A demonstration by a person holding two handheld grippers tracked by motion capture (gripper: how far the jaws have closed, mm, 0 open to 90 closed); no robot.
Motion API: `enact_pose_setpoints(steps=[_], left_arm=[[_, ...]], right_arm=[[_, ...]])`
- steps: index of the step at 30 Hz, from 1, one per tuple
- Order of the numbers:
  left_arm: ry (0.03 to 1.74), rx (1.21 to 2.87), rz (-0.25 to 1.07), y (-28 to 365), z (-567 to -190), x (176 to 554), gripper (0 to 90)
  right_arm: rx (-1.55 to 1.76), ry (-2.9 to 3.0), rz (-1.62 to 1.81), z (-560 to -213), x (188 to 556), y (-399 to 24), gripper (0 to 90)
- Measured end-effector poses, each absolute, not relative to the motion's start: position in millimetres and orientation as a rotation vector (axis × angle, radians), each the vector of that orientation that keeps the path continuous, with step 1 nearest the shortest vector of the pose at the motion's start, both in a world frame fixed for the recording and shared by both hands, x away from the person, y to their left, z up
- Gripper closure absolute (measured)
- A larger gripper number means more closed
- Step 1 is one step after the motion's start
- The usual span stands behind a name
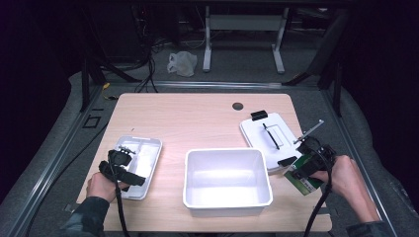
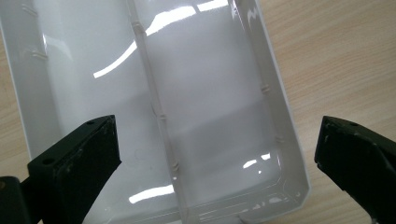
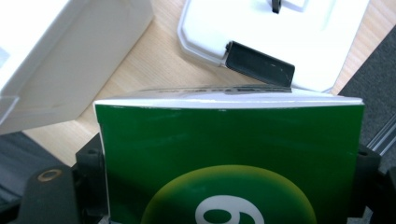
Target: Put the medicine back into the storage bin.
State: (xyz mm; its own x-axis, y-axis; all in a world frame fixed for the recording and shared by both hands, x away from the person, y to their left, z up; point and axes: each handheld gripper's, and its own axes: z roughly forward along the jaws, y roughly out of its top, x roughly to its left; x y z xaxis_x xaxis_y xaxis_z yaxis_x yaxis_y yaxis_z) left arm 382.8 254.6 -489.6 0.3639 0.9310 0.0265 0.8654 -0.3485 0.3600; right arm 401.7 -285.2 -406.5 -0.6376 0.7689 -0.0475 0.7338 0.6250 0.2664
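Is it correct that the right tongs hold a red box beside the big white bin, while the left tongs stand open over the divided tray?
Not quite: the box in the right tongs is green, as the right gripper view shows. The rest holds: it is beside the big white bin, and the left tongs stand open over the divided tray.

We see a deep white bin (image 1: pixel 227 182) at the desk's (image 1: pixel 197 118) near edge, about midway along it; a white lid (image 1: pixel 269 136) with black clips lies toward the right edge; a crumpled white bag (image 1: pixel 182 63) sits on the floor beyond the far edge.
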Motion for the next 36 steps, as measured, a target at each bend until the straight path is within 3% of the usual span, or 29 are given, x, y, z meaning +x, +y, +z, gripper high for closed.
enact_pose_setpoints(steps=[17, 36], left_arm=[[1.579, 2.343, 0.32, 253.4, -490.3, 383.3, 0.0], [1.576, 2.343, 0.315, 253.7, -490.5, 383.9, 0.0]], right_arm=[[0.88, 2.846, 0.364, -366.5, 406.8, -274.4, 16.9], [0.404, 2.924, 0.422, -321.6, 406.2, -228.8, 16.7]])
